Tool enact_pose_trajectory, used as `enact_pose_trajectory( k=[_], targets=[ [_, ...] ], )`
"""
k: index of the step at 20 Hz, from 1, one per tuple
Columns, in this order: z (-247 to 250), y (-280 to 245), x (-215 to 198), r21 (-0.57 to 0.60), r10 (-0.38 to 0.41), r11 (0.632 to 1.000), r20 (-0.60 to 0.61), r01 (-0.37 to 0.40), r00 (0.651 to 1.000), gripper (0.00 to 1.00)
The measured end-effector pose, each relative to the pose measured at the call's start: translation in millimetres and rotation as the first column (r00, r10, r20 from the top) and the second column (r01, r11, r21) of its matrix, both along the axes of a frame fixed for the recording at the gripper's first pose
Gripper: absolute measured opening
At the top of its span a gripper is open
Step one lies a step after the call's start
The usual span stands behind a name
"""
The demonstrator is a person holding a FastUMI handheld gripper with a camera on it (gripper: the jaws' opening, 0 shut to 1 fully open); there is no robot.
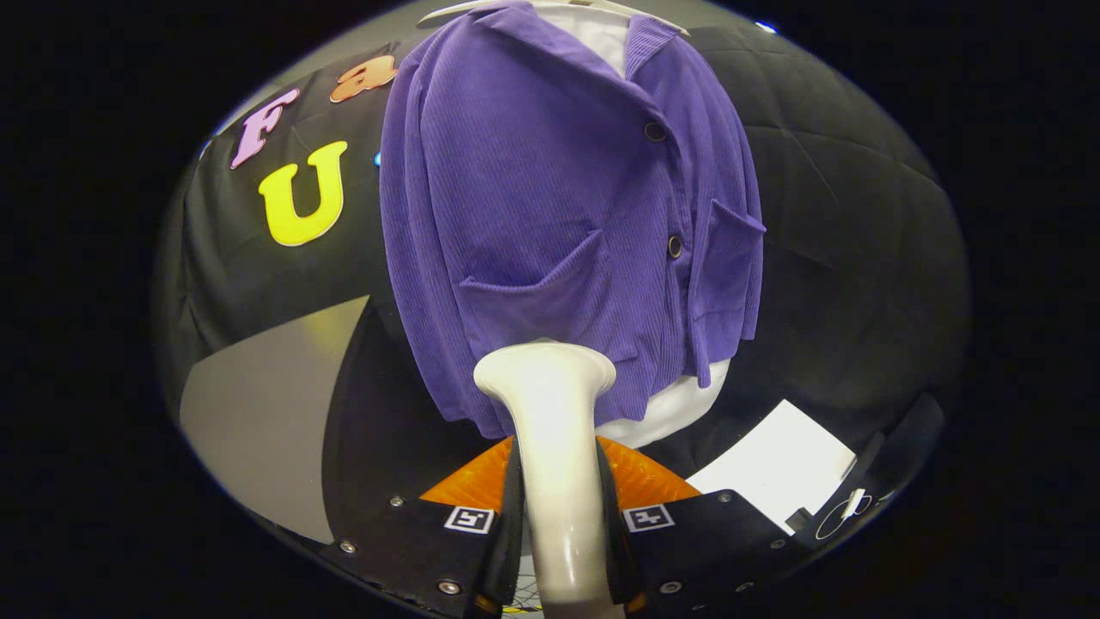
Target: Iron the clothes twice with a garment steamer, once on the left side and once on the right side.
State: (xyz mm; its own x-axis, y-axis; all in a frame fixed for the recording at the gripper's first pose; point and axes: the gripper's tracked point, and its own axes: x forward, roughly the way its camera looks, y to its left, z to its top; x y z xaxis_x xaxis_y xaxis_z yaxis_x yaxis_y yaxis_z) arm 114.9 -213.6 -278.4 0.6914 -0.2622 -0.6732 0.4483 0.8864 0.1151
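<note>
We have the gripper (559, 516) closed on the handle of the white garment steamer (550, 430), one finger pressing each side of it. The steamer runs straight up from between the fingers toward twelve o'clock, and its flared head sits at the lower hem of the purple cardigan (550, 198), just under the left-hand patch pocket (533, 301); whether the head touches the fabric we cannot tell. The cardigan hangs on a pale hanger (601, 7) over a white garment (662, 408), which shows at the collar and below the hem at about one o'clock from the steamer head. Two dark buttons (675, 247) run down the front, and a second pocket (730, 249) sits at two o'clock from the steamer head. An orange surface (640, 477) lies just beyond the fingers. A white sheet (778, 464) lies at three o'clock from the fingers, a grey panel (266, 413) at nine o'clock.
</note>
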Motion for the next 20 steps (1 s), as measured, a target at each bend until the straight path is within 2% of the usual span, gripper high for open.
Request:
enact_pose_trajectory(
  k=[4,11,20],
  targets=[
    [-3.3,6.2,-3.8,0.013,0.028,1.0,-0.005,-0.028,1.0,0.4],
    [-2.4,1.4,-22.8,0.027,0.029,0.999,-0.011,-0.029,1.0,0.4],
    [41.6,-39.0,-40.2,0.027,0.016,0.999,0.044,-0.017,0.999,0.4]
  ],
)
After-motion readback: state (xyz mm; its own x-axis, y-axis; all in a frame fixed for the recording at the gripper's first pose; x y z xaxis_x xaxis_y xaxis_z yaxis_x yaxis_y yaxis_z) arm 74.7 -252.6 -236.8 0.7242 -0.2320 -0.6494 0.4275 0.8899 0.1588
